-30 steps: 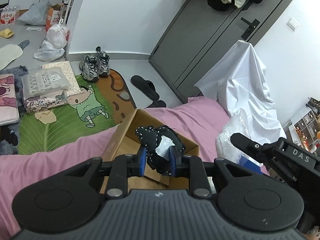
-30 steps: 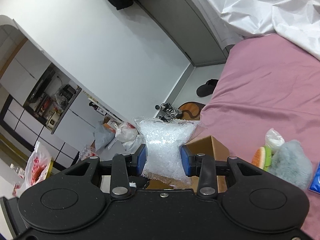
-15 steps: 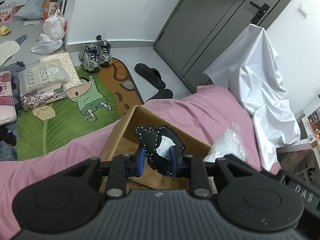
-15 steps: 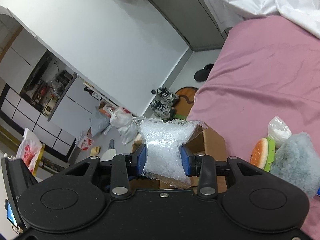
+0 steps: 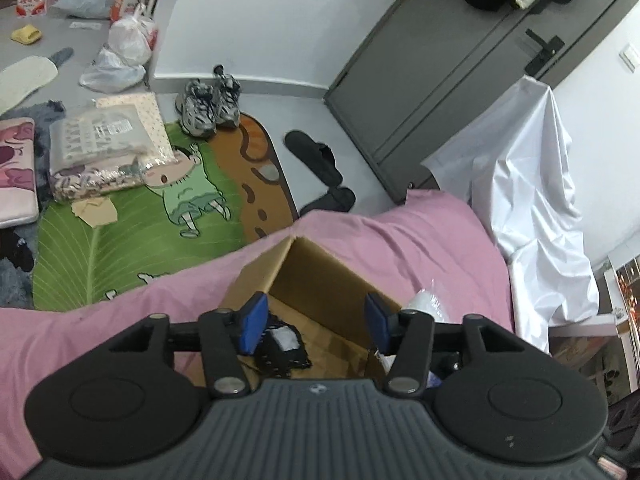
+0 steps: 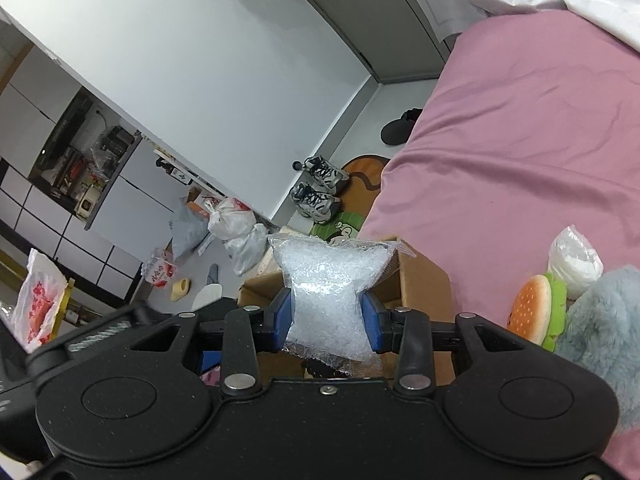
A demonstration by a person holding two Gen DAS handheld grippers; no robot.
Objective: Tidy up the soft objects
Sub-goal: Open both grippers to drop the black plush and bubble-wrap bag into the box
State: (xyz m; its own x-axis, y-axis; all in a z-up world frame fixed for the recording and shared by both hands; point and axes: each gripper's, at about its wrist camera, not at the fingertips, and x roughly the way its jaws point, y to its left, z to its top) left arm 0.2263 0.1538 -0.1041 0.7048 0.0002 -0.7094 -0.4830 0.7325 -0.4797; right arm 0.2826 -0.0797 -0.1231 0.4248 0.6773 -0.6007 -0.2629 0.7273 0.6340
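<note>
An open cardboard box (image 5: 320,280) sits on the pink bed. My left gripper (image 5: 316,322) is open above it. A black cloth piece with a white patch (image 5: 282,346) lies inside the box below the left finger. My right gripper (image 6: 328,314) is shut on a clear bag of white pellets (image 6: 326,284) and holds it above the box (image 6: 420,280). A corner of that bag (image 5: 426,304) shows at the box's right edge in the left wrist view.
On the bed (image 6: 520,120) right of the box lie a burger plush (image 6: 538,308), a small white bag (image 6: 574,258) and a grey fluffy toy (image 6: 600,332). A white sheet (image 5: 532,200) drapes at the bed's far side. Shoes (image 5: 210,104), slippers and packages lie on the floor.
My left gripper has opened and dropped the black cloth piece into the box. My right gripper still holds the pellet bag and has come closer over the box.
</note>
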